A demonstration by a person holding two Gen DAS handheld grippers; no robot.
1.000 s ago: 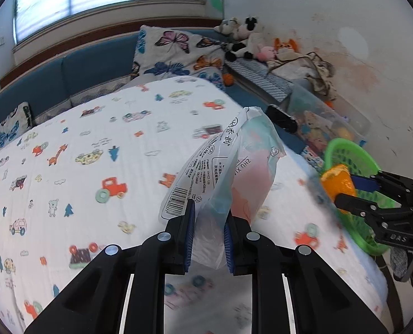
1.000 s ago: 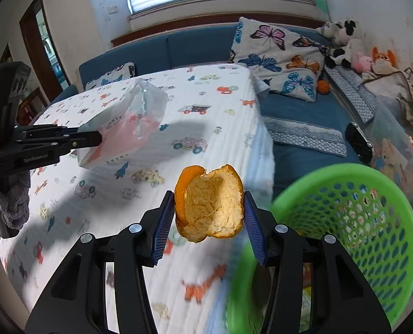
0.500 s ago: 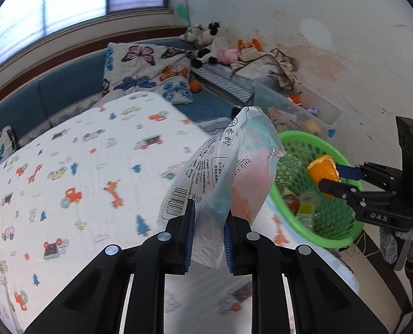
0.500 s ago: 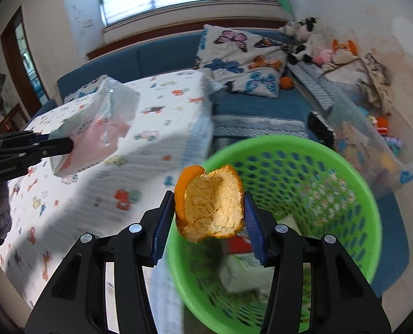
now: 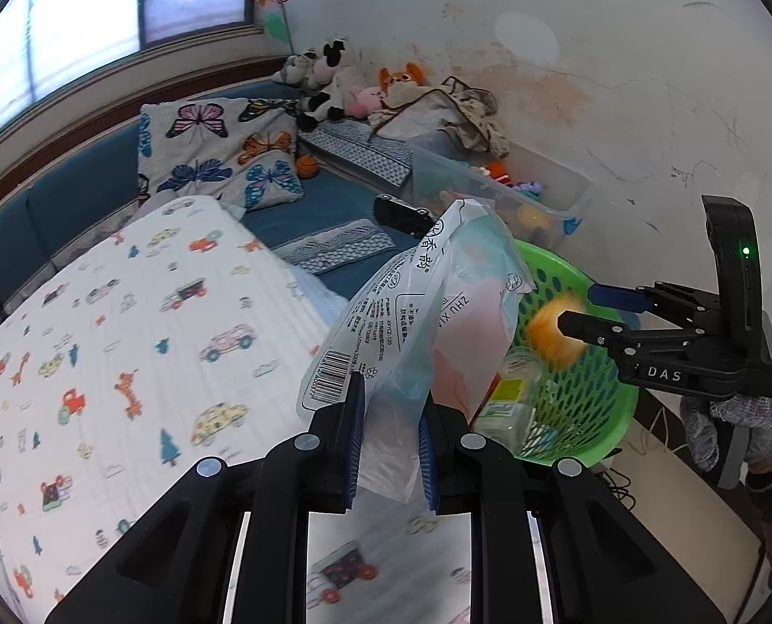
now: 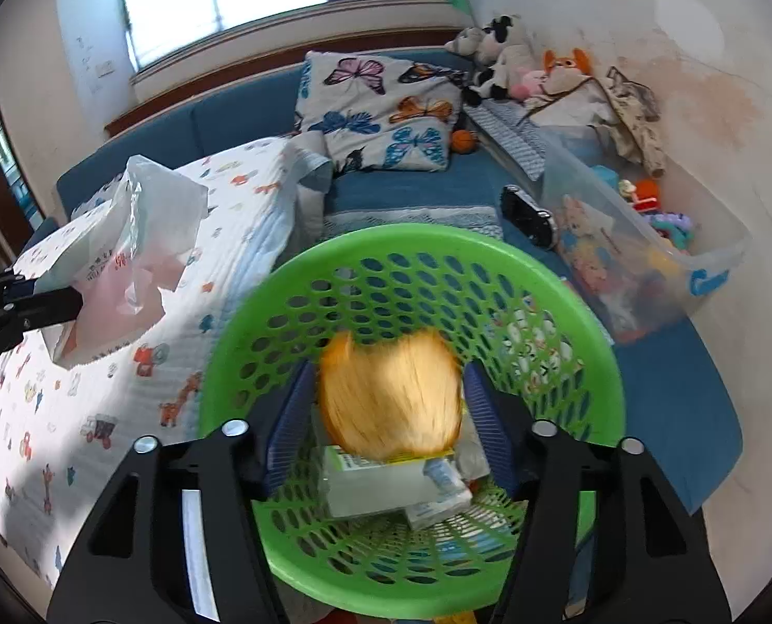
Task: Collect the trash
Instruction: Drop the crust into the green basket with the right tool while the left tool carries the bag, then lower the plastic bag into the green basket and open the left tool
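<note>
Peel is the thing to watch: the orange peel [image 6: 388,395] shows as a blur between the blue pads of our right tongs [image 6: 386,416], above the green basket [image 6: 292,281]. Those tongs stand spread wider than the peel, with gaps on both sides, so we judge it released and dropping toward the bottles and wrappers in the basket.

Our left tongs [image 5: 388,442] are clamped on the lower end of the plastic bag [image 5: 438,312], which stands up just beside the basket, over the edge of the bed [image 5: 126,338].

Risks from here, as we see them:
- The peel could clip the basket's rim or bounce off the bottle [image 6: 381,489] and land on the floor.
- The bag is limp and held only by its bottom, so it could fold over the rim instead of falling inside when let go.
- Both tongs crowd the basket, so a bump could tip it.
</note>
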